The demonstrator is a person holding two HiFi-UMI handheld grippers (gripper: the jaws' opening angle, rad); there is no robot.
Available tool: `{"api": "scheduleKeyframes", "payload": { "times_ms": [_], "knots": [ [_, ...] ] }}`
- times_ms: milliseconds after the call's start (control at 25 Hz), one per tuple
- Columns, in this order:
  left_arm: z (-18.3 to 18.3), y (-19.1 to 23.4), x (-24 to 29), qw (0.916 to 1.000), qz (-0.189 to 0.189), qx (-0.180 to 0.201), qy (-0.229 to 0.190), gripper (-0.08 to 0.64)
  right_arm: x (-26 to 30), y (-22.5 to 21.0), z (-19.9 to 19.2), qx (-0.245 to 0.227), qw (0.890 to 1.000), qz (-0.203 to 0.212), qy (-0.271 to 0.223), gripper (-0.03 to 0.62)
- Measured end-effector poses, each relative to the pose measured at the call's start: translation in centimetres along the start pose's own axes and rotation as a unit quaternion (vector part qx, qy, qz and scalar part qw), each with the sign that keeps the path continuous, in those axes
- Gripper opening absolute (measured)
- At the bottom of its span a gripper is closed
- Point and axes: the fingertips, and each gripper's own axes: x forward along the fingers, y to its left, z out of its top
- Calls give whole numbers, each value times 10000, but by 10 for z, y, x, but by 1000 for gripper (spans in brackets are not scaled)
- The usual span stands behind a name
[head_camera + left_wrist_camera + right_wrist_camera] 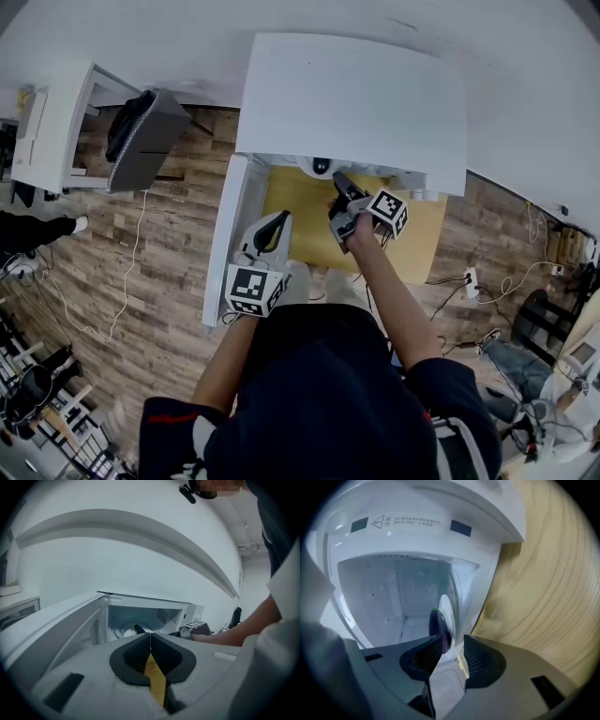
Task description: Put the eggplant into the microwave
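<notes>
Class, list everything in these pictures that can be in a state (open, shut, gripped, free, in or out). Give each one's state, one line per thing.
microwave door: swung open.
eggplant: inside the microwave, on the turntable plate, not gripped.
right tool: open, jaws apart at the microwave's opening.
left tool: shut, nothing between its jaws.
</notes>
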Motion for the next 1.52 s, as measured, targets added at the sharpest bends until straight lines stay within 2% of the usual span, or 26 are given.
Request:
{"api": "scheduleKeyframes", "payload": {
  "times_ms": [320,480,800,1120,1520],
  "knots": [
    [-3,-5,-5,10000,11,9,-25,17,-9,-4,-13,-327,9992,-131,210,82],
    [-6,-6,-9,10000,34,-8,-24,17,-8,-3,-20,-481,9981,-155,340,35],
    [-15,0,-18,9999,138,-71,38,17,1,-1,-31,-1085,9917,-318,609,17],
    [-18,5,-23,9997,189,-126,59,17,10,-4,-40,-1191,9892,-403,750,15],
    [-23,7,-22,9996,209,-174,96,17,19,-7,-34,-1153,9898,-430,722,15]
  ]
}}
